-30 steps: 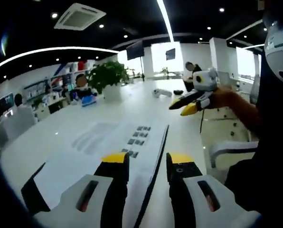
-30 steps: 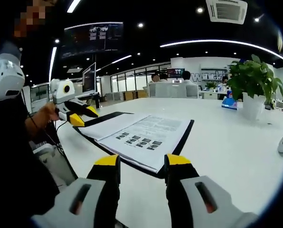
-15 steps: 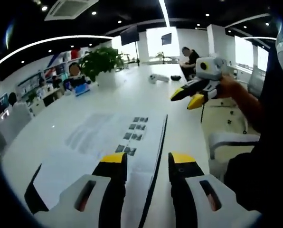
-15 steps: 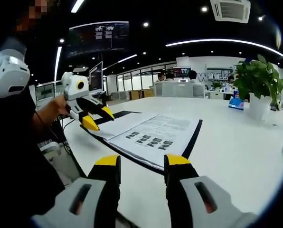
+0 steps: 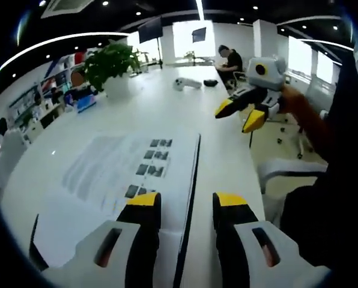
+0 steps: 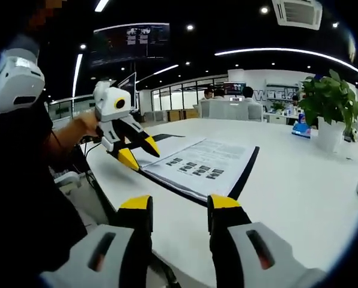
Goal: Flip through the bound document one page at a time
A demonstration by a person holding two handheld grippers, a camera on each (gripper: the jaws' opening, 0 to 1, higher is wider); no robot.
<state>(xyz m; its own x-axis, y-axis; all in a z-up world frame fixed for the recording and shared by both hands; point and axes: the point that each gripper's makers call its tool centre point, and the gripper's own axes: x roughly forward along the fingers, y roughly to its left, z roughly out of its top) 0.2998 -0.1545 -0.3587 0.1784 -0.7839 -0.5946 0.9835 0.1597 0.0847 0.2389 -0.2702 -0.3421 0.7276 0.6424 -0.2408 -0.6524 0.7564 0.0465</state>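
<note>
- Your left gripper [image 5: 186, 205] rises from the bottom of the left gripper view, its yellow-tipped jaws parted with a clear gap between them.
- The bound document [image 5: 134, 174] lies open and flat on the white table [image 5: 167, 111], its black edge running between your jaws, near the table's right edge.
- The printed page carries faint text blocks and two columns of small dark pictures.
- Your right gripper [image 5: 246, 108] hangs in the air past the table's right edge, jaws parted, held by your hand [image 5: 293, 102].
- A potted plant [image 5: 110, 69] stands at the far left of the table.
- A small white device [image 5: 186, 84] lies farther along the table.
- A person sits at the table's far end.
</note>
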